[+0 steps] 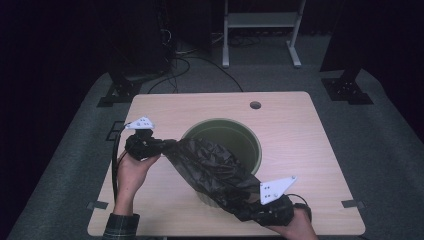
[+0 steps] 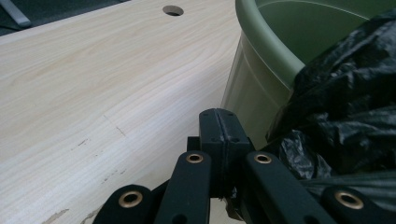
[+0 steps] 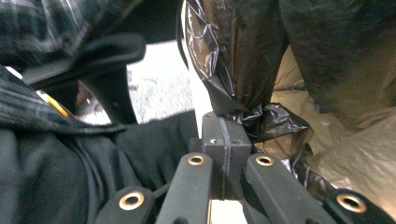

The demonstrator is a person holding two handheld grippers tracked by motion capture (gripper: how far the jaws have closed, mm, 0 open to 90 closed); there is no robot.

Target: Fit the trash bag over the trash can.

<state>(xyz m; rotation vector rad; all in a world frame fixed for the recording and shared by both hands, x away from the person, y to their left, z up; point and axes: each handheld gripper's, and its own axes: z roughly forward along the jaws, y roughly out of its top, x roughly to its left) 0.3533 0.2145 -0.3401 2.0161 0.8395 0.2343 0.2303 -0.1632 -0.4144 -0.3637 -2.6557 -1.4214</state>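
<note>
Both the left gripper [image 1: 145,145] and right gripper [image 1: 267,210] have jaws clamped on a crinkled black plastic bag [image 1: 212,170] stretched across the round green plastic bin [image 1: 252,137], so next they must spread its mouth over that bin's rim.

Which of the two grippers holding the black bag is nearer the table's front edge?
The right gripper, at the near edge by the person. The left gripper sits farther in, level with the green bin, stretching the black bag over it.
</note>
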